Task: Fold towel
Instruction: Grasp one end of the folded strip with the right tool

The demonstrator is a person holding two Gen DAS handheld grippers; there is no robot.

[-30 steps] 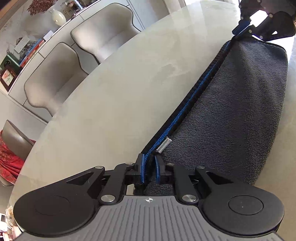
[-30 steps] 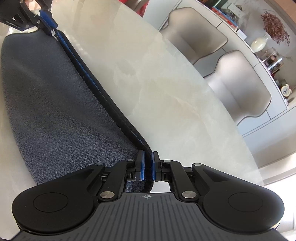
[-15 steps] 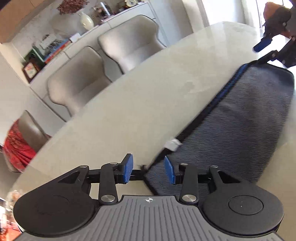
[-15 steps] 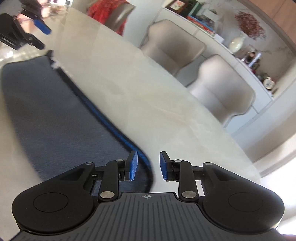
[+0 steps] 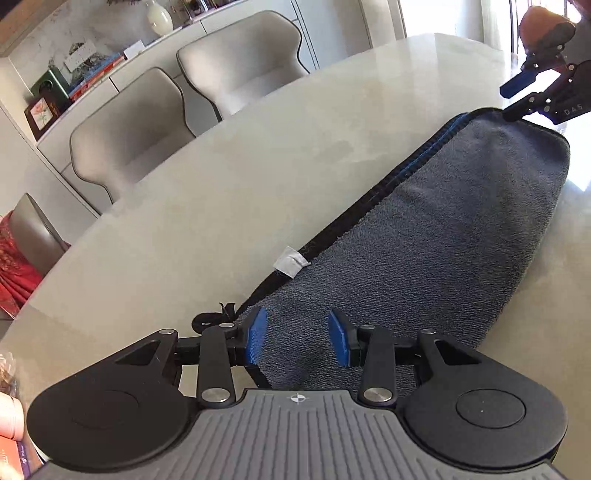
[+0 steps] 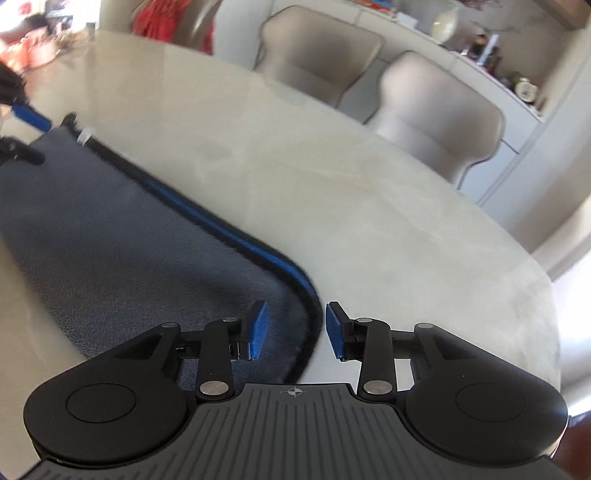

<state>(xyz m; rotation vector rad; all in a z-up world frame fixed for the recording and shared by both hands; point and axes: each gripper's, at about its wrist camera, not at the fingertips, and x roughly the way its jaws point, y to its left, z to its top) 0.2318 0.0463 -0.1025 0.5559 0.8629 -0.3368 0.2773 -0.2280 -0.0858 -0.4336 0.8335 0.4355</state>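
A dark grey towel lies folded lengthwise on the pale marble table, its black-and-blue hemmed edge facing the table's middle and its folded edge toward the near rim. The left gripper hangs above one end corner, jaws spread wide and holding nothing; a white care label and a small black hanging loop stick out from the hem beside it. The right gripper hovers over the opposite end corner, also wide apart and empty. Two beige chairs stand along the far edge, before a sideboard carrying books, a framed picture and a white vase.
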